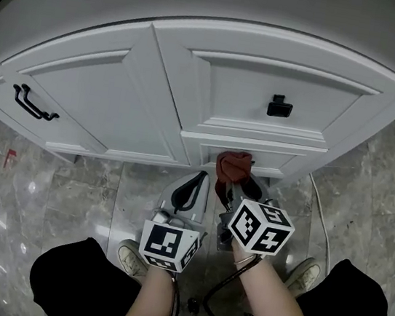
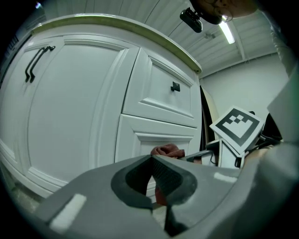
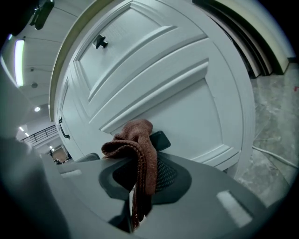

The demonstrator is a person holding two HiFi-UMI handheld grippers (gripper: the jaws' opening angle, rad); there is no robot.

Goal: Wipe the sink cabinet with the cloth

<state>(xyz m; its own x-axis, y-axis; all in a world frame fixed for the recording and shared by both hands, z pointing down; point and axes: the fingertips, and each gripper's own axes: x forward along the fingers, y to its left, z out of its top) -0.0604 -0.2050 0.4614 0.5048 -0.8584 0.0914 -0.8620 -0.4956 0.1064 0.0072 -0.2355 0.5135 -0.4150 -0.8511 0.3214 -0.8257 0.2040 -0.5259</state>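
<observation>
Grey marble floor (image 1: 67, 193), white cabinet (image 1: 198, 58) w/ curved front filling the upper head view. Cabinet's left side: door (image 1: 81, 99) w/ black bar handle (image 1: 35, 103). Cabinet's right side: drawer (image 1: 265, 97) w/ small black knob (image 1: 279, 107), a second lower panel (image 1: 285, 159) under it. Red mark (image 1: 10, 156) on floor below cabinet's left end.

L gripper (image 1: 196, 179) sits low in front of cabinet base, roughly under the door/drawer seam, tips aimed at the cabinet. Its own view: jaws together, tips meeting, nothing btwn them. Marker cube (image 1: 168, 245) at its rear, forearm behind that. It's clear of the cabinet face.

R gripper (image 3: 148, 161) just beside it, under the drawer side of cabinet. Jaws clamped on the cloth (image 3: 140, 149): reddish-brown, bunched over the tips, a fold hanging down btwn the jaws. Cloth's bunched top is up at the lower panel; can't tell if it actually touches. Same cloth shows in L gripper view (image 2: 167, 150), by the panel's top edge.

Thin cable (image 1: 322, 224) runs over floor below cabinet's right end. Shoes (image 1: 128, 254) either side of the grippers.
</observation>
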